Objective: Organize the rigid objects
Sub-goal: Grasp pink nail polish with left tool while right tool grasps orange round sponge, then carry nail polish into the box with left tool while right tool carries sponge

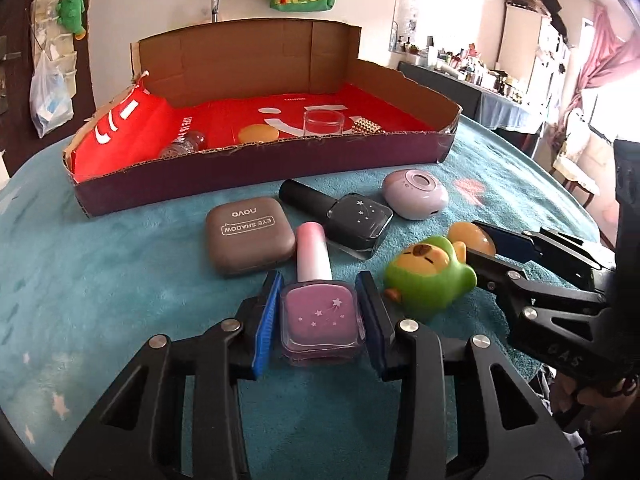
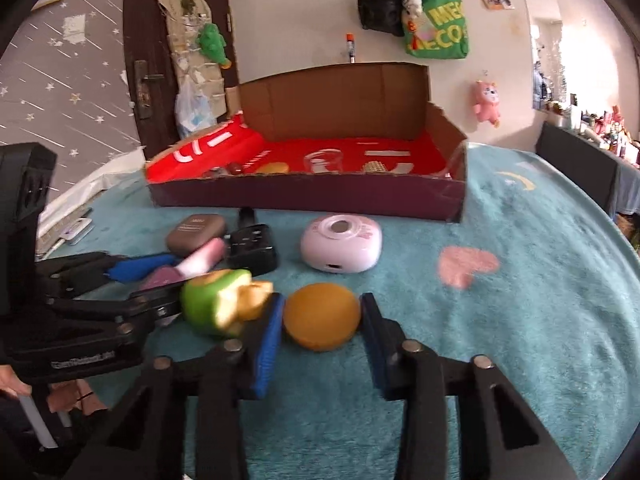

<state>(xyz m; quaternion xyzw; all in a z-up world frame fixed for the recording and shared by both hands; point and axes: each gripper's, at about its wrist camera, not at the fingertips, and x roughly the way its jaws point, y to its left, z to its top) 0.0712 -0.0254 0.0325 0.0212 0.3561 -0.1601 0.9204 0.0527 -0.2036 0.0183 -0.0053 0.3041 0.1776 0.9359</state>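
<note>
Lay squarely between the pads of the left tongs (image 1: 321,312), just touching both: pink nail-polish bottle (image 1: 320,312) flat on the counter (image 1: 120,280), long axis pointing ahead at the cardboard box (image 1: 260,176); beside it, right tongs (image 2: 322,320) half-open around an orange disc (image 2: 322,316), not yet clamped.

Right gripper (image 2: 322,322) jaws straddle the orange disc (image 2: 322,322), pads at its sides; grip contact unclear. Green toy (image 2: 216,306) at 9 o'clock of disc, blurred. Left gripper (image 2: 154,280) further left around the pink bottle (image 2: 200,262). Cardboard tray (image 2: 304,198) at 12 o'clock.
</note>
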